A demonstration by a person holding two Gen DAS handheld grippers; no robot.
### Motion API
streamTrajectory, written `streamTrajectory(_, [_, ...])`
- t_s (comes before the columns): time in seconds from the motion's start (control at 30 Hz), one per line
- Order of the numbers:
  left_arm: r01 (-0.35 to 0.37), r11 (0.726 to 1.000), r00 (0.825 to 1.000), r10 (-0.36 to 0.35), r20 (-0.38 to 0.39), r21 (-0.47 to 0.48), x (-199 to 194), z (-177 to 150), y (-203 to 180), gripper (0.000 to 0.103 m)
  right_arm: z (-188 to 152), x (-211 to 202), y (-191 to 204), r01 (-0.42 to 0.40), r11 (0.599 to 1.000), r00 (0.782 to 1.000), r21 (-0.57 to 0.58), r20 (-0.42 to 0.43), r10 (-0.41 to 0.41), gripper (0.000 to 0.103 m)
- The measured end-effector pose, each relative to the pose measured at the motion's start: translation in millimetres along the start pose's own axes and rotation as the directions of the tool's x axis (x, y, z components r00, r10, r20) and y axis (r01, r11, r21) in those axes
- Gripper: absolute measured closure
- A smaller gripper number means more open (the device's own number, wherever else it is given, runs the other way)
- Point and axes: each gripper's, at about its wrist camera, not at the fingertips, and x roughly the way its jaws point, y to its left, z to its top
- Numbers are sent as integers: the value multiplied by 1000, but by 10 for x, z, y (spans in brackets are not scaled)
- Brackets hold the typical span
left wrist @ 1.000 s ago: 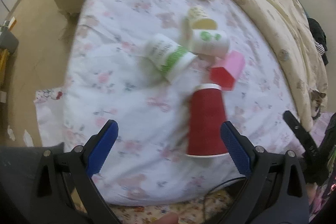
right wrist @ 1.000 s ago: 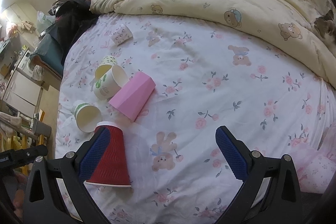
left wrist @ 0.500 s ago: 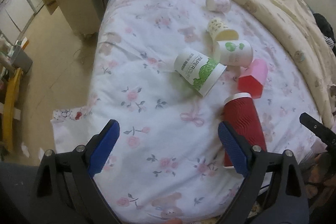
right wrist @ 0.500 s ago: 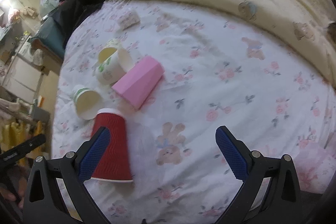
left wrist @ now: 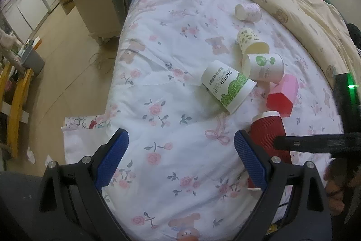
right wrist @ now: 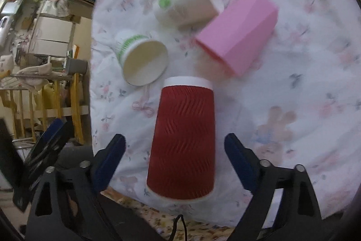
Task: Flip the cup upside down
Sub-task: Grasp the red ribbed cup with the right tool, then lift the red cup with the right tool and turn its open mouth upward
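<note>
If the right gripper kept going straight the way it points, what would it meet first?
Most likely the red ribbed cup, which sits between the open fingers of the right gripper. Beyond it lie the green-banded paper cup and pink cup.

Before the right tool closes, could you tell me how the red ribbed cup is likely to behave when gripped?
The red ribbed cup looks like paper, so probably light and crushable. Its ridges should resist slipping. On the soft bedsheet it may tip easily.

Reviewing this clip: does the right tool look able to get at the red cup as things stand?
Probably yes. The right tool is open with the red cup lying between its fingers and nothing between them; the pink cup and paper cup lie beyond.
</note>
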Motion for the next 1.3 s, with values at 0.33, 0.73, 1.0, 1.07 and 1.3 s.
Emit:
streamTrajectory(0.33, [22, 1000, 1000, -22, -15, 5, 40, 15, -69, 10, 293, 410, -40, 38, 998, 994, 42, -107, -33, 20])
streamTrajectory(0.73, [34, 999, 999, -33, -23, 12, 44, -1, -120, 10, 296, 338, -8, 64, 998, 995, -1, -81, -64, 34])
streamTrajectory(1.0, [77, 996, 997, -77, 1, 44, -58, -59, -181, 10, 41, -220, 89, -21, 998, 999, -63, 45, 24, 34])
streamTrajectory(1.07, [103, 994, 995, -103, -11, 47, -45, -74, -213, 10, -26, -363, 57, -39, 997, 997, -60, 71, 43, 34])
streamTrajectory(1.3, [169, 981, 985, -171, 8, 93, -111, -119, -415, 10, -226, -720, -45, -77, 994, 983, -81, 162, 89, 34])
